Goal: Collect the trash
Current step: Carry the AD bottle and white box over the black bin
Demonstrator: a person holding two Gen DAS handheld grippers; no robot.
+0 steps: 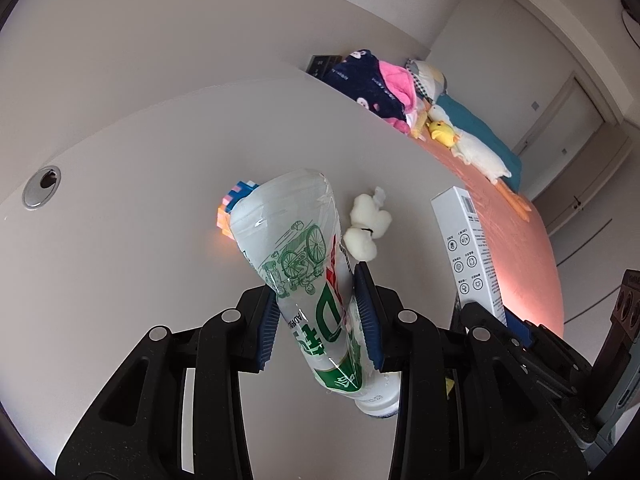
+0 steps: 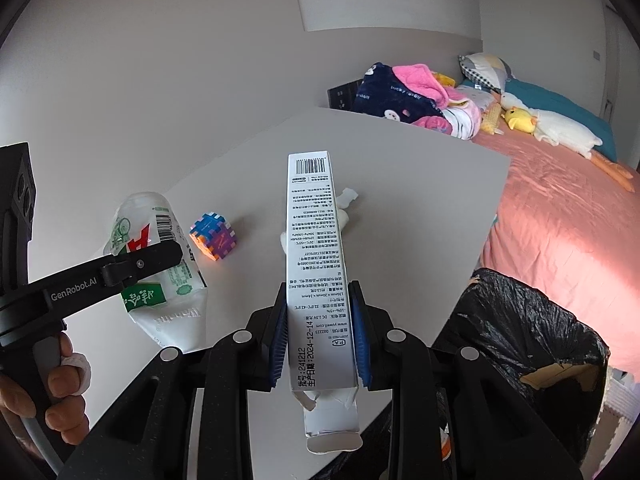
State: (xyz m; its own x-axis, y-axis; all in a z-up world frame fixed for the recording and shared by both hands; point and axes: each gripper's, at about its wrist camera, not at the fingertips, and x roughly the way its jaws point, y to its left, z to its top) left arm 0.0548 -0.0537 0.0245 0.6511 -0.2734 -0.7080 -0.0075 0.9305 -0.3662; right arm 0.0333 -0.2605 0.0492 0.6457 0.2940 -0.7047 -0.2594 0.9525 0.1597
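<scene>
Holding one piece of trash in each tool, I judge the job about half done: my left tool (image 1: 316, 316) is clamped on a crushed plastic bottle (image 1: 298, 252), and my right tool (image 2: 322, 334) is closed on a long white carton (image 2: 312, 264), both lifted clear of the desk (image 1: 140, 200). Neither has gone into the black-lined bin (image 2: 532, 332) that stands just beside the desk's edge, on my right. A crumpled white tissue (image 1: 366, 226) lies on the desk, waiting to be collected; the coloured puzzle cube (image 2: 212, 236) near it looks like a toy, not rubbish. From the right view the carton hides most of the tissue, and the bin's inside is too dark to read.
</scene>
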